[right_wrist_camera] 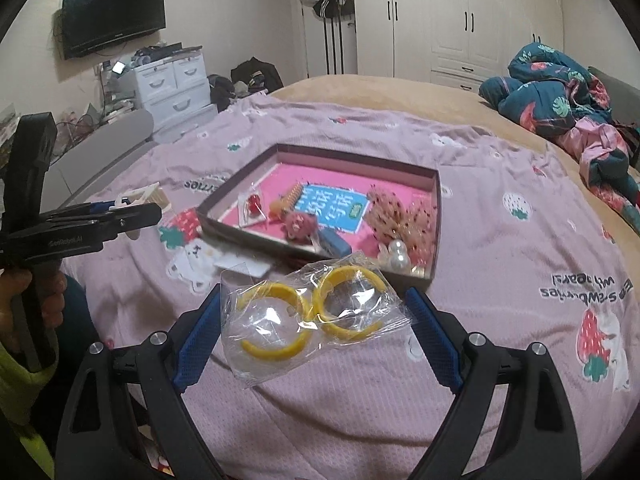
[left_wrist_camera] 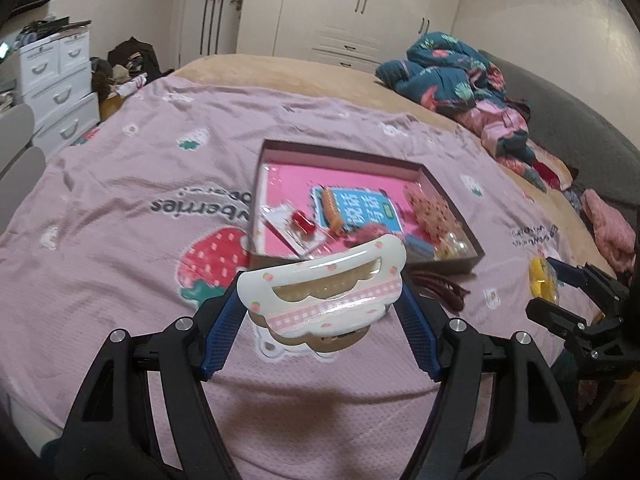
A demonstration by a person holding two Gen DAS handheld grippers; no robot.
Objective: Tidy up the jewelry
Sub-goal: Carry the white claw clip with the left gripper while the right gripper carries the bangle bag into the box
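Hair claw (left_wrist_camera: 320, 288) clamped in left tongs (left_wrist_camera: 320, 300); right tongs (right_wrist_camera: 316, 312) pinch bagged earrings (right_wrist_camera: 312, 312).

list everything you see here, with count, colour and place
hair claw: 1, white and pink, between left gripper's fingers
bag of hoops: 1 clear bag, 2 yellow hoops, between right gripper's fingers
box: 1, dark rim, pink inside, on bedspread
pearls: a few, white, box's near corner
scrunchies: 2, peach dotted, in box
hair ties: bunch, maroon, beside box
bedspread: 1, pink
quilt: 1, teal, far right
left gripper: holding claw
right gripper: holding bag
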